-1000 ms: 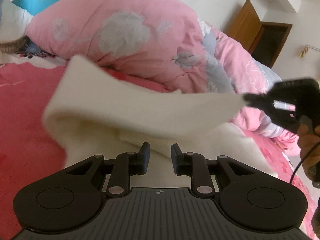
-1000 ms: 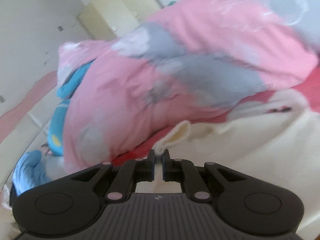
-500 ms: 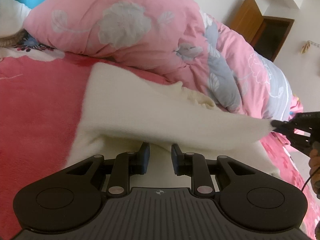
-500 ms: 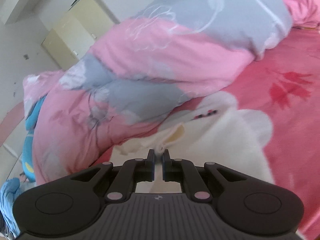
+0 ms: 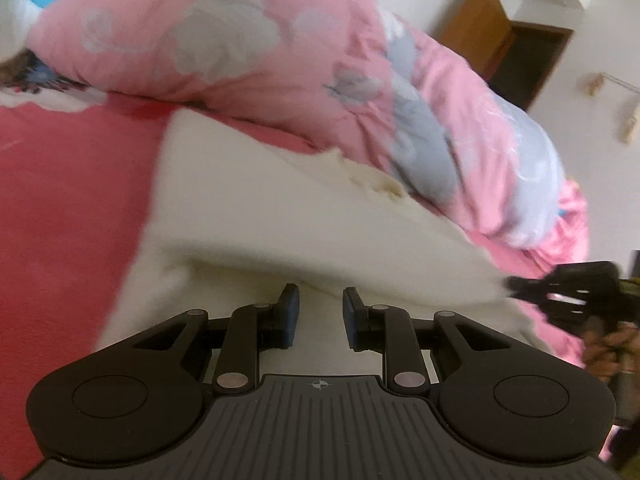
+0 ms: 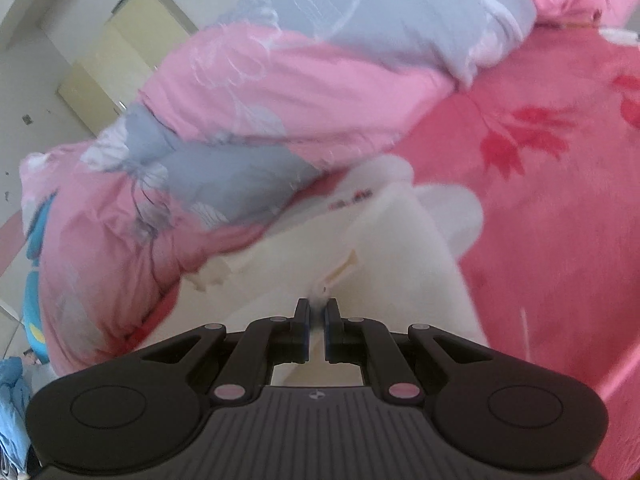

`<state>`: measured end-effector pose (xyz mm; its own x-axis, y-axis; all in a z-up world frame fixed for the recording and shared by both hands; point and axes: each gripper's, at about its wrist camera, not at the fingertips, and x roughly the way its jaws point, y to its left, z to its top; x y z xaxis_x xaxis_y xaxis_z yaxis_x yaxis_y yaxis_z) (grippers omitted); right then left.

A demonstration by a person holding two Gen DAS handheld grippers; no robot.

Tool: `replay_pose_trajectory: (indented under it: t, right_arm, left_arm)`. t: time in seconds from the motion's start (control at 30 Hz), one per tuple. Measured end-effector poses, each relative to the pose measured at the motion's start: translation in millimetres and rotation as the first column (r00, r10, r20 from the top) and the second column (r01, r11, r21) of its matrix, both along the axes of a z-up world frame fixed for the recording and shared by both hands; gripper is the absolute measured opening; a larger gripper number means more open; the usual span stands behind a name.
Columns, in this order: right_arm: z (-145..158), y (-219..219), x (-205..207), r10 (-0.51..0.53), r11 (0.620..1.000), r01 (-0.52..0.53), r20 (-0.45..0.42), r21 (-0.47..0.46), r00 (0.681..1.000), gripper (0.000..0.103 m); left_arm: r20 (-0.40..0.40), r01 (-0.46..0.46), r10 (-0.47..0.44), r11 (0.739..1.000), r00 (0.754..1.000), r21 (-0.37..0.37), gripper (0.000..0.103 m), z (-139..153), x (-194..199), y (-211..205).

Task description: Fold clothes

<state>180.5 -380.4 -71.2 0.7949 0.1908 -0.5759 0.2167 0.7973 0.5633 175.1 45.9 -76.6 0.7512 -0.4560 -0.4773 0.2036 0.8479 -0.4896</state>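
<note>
A cream fleece garment (image 5: 280,208) lies on the red bed sheet (image 5: 60,200), with one layer folded over another. My left gripper (image 5: 320,308) rests low on it; its jaws stand a little apart and cream cloth fills the gap. At the right edge of the left wrist view, my right gripper (image 5: 510,282) pinches the folded layer's corner, with a hand (image 5: 608,348) behind it. In the right wrist view, my right gripper (image 6: 317,312) is shut on a thin edge of the garment (image 6: 400,264), which stretches away from the fingertips.
A bulky pink and grey quilt (image 5: 240,40) is heaped along the far side of the garment and touches its far edge. Red sheet (image 6: 540,200) lies to the right. A wooden door (image 5: 480,24) and a cream cabinet (image 6: 120,60) stand by the walls.
My right gripper has carried the garment's corner down and to the right. The lifted layer has come down over the lower one. The left gripper has stayed put.
</note>
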Motion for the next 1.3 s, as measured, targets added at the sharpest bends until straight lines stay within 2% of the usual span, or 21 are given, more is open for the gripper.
replay_pose_trajectory:
  t: [0.1, 0.17, 0.3, 0.37, 0.4, 0.43, 0.53, 0.6, 0.7, 0.87, 0.9, 1.0, 1.07, 1.2, 1.3]
  right_arm:
    - [-15, -6, -3, 0.009, 0.999, -0.007, -0.042, 0.038, 0.999, 0.006]
    - [-23, -11, -7, 0.011, 0.997, -0.007, -0.050, 0.079, 0.999, 0.006]
    - [-26, -23, -8, 0.026, 0.986, -0.016, -0.052, 0.169, 0.998, 0.008]
    - [-28, -29, -4, 0.032, 0.976, -0.021, -0.050, 0.215, 0.998, 0.009]
    - [-29, -31, -2, 0.034, 0.972, -0.021, -0.050, 0.233, 0.998, 0.013]
    - [-31, -33, 1, 0.037, 0.969, -0.023, -0.052, 0.245, 0.998, 0.016]
    - [-36, -34, 10, 0.046, 0.965, -0.029, -0.061, 0.260, 0.997, 0.016]
    - [-37, -34, 13, 0.044, 0.963, -0.027, -0.058, 0.267, 0.997, 0.016]
    - [-33, -31, 14, 0.041, 0.971, -0.027, -0.055, 0.236, 0.998, 0.007]
    - [-5, -25, -8, 0.025, 0.990, -0.037, 0.090, 0.134, 0.996, 0.006]
    - [-5, -25, -12, 0.016, 0.992, -0.028, 0.099, 0.121, 0.995, 0.006]
    - [-23, -30, -13, -0.011, 0.996, 0.008, 0.031, 0.089, 0.999, 0.006]
    - [-33, -37, -16, -0.035, 0.990, 0.033, 0.013, 0.136, 0.999, 0.005]
    - [-13, -40, -24, -0.054, 0.994, 0.042, 0.111, 0.104, 0.992, 0.005]
    - [-7, -44, -23, -0.056, 0.996, 0.047, 0.127, 0.070, 0.990, 0.005]
  left_arm:
    - [0.002, 0.080, -0.080, 0.997, 0.997, -0.021, 0.023, 9, -7, -6]
    - [0.032, 0.089, -0.089, 0.996, 0.996, -0.021, 0.023, 21, -10, -5]
    - [0.089, 0.027, -0.029, 0.999, 0.996, 0.022, 0.023, 41, -1, 11]
    - [0.080, -0.014, 0.011, 0.999, 0.997, 0.040, 0.023, 39, 9, 22]
    - [0.075, -0.035, 0.031, 0.998, 0.997, 0.048, 0.023, 38, 14, 27]
    - [0.056, -0.047, 0.045, 0.998, 0.997, 0.039, 0.023, 32, 19, 31]
    - [-0.002, -0.085, 0.085, 0.996, 0.996, 0.013, 0.023, 13, 33, 45]
    - [-0.012, -0.088, 0.088, 0.996, 0.996, -0.015, 0.023, 4, 36, 47]
    - [0.004, -0.080, 0.080, 0.997, 0.997, -0.011, 0.023, 8, 34, 47]
    - [0.017, -0.064, 0.065, 0.998, 0.998, -0.022, 0.023, 10, 31, 48]
    - [0.019, -0.061, 0.062, 0.998, 0.998, -0.027, 0.023, 9, 30, 47]
    - [0.035, -0.053, 0.053, 0.998, 0.998, -0.019, 0.023, 11, 28, 44]
    - [0.051, -0.051, 0.052, 0.999, 0.997, -0.010, 0.023, 14, 25, 43]
    - [0.067, -0.051, 0.051, 0.999, 0.996, -0.004, 0.023, 15, 23, 42]
    - [0.074, -0.056, 0.055, 0.998, 0.996, 0.011, 0.023, 14, 23, 40]
